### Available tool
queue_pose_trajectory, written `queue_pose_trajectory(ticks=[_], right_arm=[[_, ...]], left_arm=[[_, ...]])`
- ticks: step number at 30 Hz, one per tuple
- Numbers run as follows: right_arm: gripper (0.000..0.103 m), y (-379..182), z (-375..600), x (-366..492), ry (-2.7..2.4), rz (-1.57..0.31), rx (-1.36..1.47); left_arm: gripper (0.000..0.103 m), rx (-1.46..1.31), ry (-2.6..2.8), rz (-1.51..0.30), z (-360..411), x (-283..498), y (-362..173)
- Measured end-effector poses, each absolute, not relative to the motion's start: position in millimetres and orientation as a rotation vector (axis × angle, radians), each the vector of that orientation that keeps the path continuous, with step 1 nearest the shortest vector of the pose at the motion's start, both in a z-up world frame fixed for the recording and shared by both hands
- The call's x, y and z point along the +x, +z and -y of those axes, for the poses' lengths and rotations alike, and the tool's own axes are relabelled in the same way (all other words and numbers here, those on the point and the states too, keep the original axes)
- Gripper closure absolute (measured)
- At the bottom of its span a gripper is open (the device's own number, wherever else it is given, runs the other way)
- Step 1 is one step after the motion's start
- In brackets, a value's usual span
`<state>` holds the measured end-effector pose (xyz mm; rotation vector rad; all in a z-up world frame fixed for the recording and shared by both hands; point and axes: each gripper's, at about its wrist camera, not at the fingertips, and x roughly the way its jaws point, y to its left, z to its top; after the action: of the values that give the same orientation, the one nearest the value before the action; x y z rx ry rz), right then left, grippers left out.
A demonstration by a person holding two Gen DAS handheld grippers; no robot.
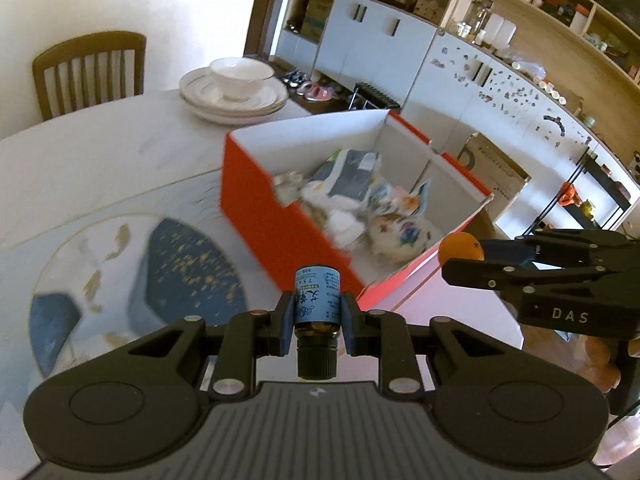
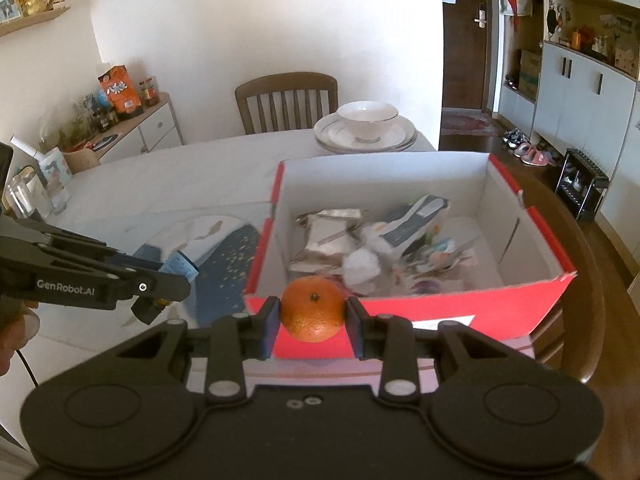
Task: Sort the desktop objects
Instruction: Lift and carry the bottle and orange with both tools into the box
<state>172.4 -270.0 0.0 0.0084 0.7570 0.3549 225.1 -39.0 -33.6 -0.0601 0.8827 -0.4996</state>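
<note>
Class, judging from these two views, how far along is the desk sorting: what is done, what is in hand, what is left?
Done: packets and wrappers already lie inside the red box. In hand: the left tool grips a small brown bottle; the right tool grips an orange at the box's near wall. Left: neither is in the box yet.

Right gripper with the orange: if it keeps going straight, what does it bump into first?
Probably the red box's near wall; the right gripper holds the orange about level with its rim, so it might just clear.

One red box [image 2: 420,316], one orange [image 2: 313,309], one bottle [image 1: 317,307], one bowl [image 2: 367,117], one chair [image 2: 286,101].
</note>
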Motion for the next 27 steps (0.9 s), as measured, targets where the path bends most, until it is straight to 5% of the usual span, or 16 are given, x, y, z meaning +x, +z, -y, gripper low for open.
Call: queue_pose_trajectory(ticks=[27], right_arm=[[0.069, 2.9, 341.9, 251.9, 0.338, -0.714, 0.010]], left_arm=[[0.080, 0.010, -0.475, -0.820, 141.9, 313.9, -16.2]])
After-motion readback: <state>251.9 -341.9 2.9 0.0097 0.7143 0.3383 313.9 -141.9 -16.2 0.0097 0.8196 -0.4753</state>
